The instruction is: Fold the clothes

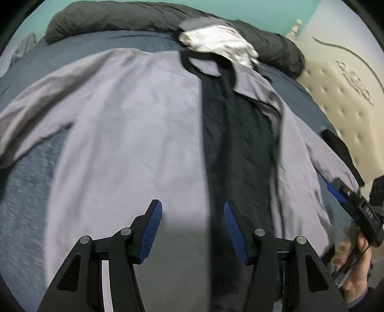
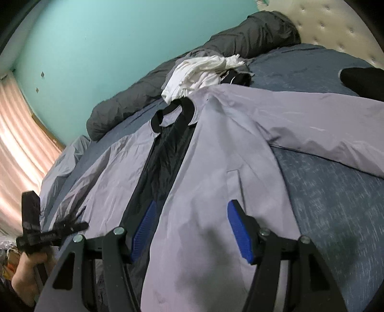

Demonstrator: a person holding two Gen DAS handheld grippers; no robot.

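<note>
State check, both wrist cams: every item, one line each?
Jacket: spread flat on bed, front open, dark lining showing.
White cloth: crumpled beyond the collar.
Dark duvet: bunched along far edge.
Left gripper: open, empty.
Right gripper: open, empty, above jacket.

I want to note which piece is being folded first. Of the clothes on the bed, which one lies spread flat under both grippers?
The grey jacket, open-fronted with black lining, sleeves out. The white garment is bunched beyond its collar.

A jacket (image 1: 134, 134) lies spread on the bed (image 1: 26, 192), crumpled clothes (image 1: 216, 43) beyond its collar
</note>
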